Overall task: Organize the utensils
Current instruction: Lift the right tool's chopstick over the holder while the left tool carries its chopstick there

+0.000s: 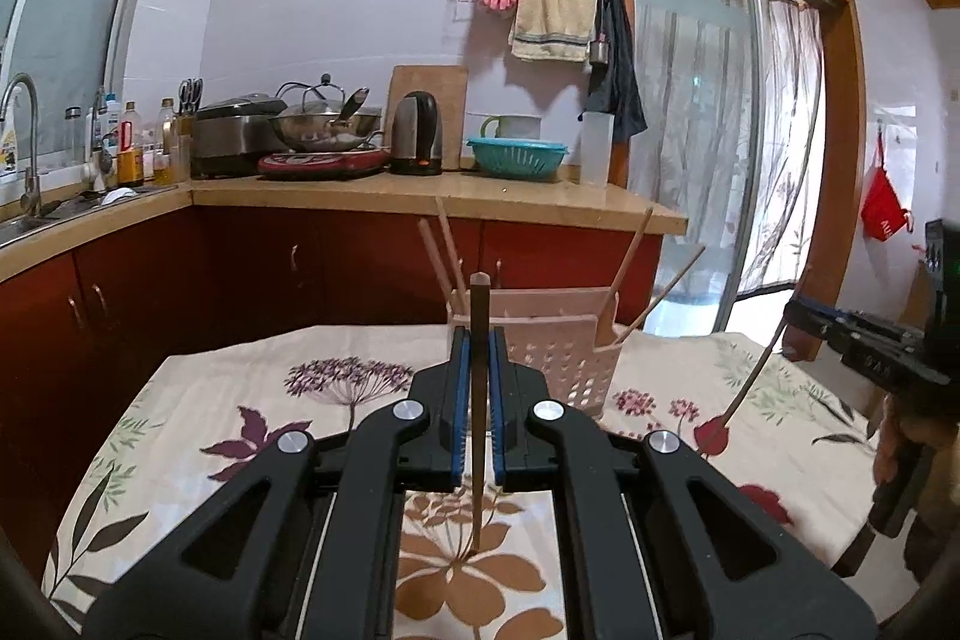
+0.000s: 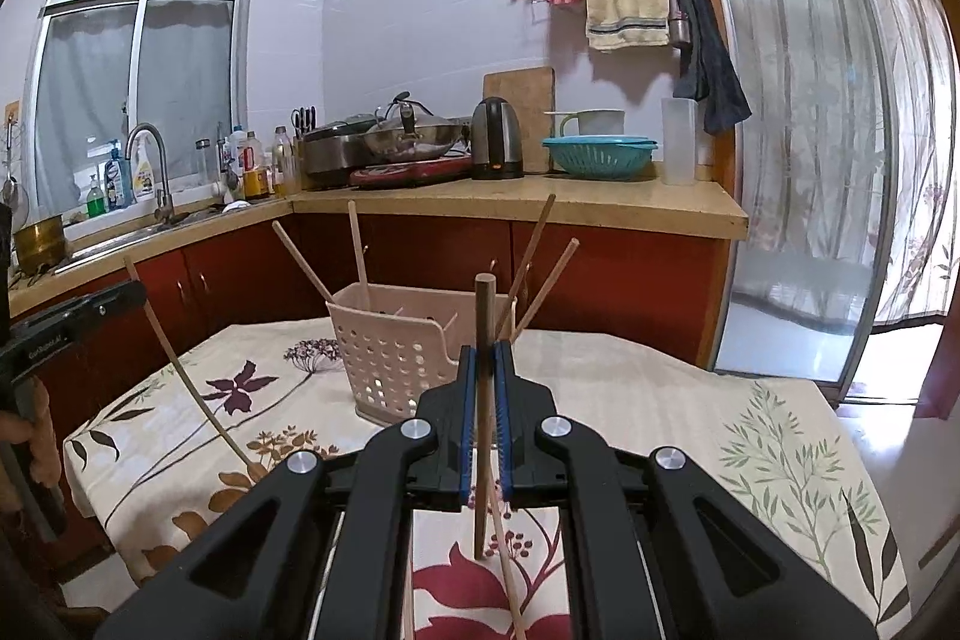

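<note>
Clamping a chopstick (image 1: 479, 388) upright in my left jaws (image 1: 479, 340), I see the basket (image 1: 564, 358) just ahead, slightly right. From the right wrist, my jaws (image 2: 486, 358) pinch another upright chopstick (image 2: 482, 400); the basket (image 2: 390, 358) sits ahead-left.

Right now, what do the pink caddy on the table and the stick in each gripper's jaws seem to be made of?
Pink caddy: moulded plastic by its look, matte, with uniform colour and rows of punched holes. Stick in the left gripper: probably wood or bamboo, dull brown, a thin straight chopstick. Stick in the right gripper: likewise, a plain brown chopstick with no shine.
</note>
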Tool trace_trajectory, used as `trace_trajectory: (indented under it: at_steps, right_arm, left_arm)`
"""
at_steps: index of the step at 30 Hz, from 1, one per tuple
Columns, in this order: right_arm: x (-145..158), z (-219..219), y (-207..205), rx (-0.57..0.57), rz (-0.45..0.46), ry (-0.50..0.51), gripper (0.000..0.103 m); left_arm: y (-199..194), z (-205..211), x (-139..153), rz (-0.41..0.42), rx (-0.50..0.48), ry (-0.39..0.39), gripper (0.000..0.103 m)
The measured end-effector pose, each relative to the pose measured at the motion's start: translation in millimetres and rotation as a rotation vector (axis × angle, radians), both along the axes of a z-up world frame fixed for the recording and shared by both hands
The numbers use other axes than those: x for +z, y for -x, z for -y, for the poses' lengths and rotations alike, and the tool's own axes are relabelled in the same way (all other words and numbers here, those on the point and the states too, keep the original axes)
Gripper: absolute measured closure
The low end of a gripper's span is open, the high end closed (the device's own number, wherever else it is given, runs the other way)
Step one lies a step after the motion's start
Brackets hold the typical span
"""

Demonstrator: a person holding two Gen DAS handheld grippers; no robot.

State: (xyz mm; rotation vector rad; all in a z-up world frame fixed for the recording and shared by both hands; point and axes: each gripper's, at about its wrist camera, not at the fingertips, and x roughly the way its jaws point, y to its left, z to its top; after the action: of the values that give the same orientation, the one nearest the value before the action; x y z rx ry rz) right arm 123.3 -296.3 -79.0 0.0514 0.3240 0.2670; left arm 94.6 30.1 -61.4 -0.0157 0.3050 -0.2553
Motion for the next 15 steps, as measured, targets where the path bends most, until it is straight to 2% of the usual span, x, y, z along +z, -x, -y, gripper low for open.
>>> trace_trajectory:
  at_steps: [7, 15]
  right_arm:
    - [29.2, 3.0, -12.5, 0.029, 0.052, -0.044, 0.096]
    - [75.6, 1.1, -42.8, 0.060, 0.175, -0.079, 0.096]
  left_arm:
    - [-16.1, 5.7, 34.9, 0.045, -0.058, 0.038, 0.096]
    - [-45.9, 21.3, 81.6, 0.162, -0.084, 0.031, 0.096]
